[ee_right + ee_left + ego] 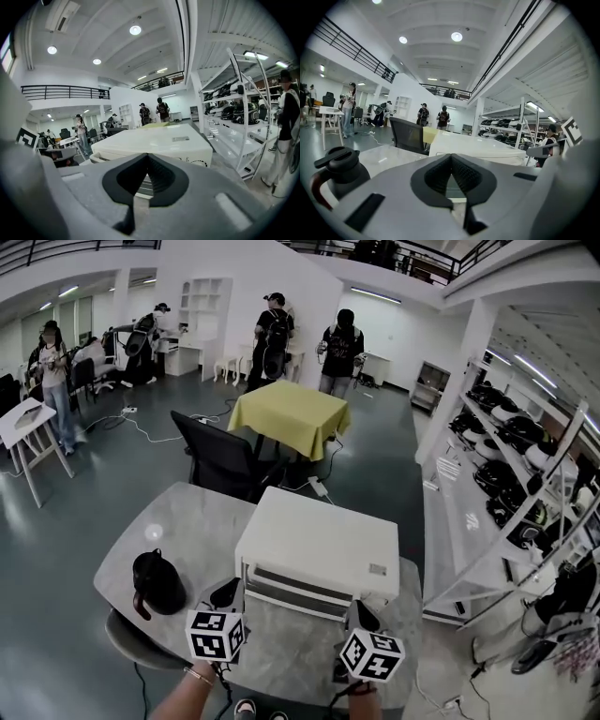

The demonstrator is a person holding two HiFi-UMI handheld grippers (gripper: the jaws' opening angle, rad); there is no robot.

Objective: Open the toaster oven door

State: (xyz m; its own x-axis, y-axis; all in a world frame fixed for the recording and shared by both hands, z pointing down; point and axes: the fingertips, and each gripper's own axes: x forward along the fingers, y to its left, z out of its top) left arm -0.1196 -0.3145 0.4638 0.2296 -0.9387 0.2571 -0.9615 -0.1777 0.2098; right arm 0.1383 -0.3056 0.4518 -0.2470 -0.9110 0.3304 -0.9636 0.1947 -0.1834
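Toaster oven point(319, 545): just ahead of both claws, door facing them.
Left claw point(225, 592): closed, empty.
Right claw point(364, 615): closed, empty.

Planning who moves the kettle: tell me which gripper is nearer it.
Left. The left gripper is just right of the kettle; the right gripper is farther right, before the oven.

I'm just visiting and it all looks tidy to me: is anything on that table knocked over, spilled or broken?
Nothing stands out. The white toaster oven sits flat on the grey table with its door closed, and the black jug beside it stands upright. No spill or damage shows.
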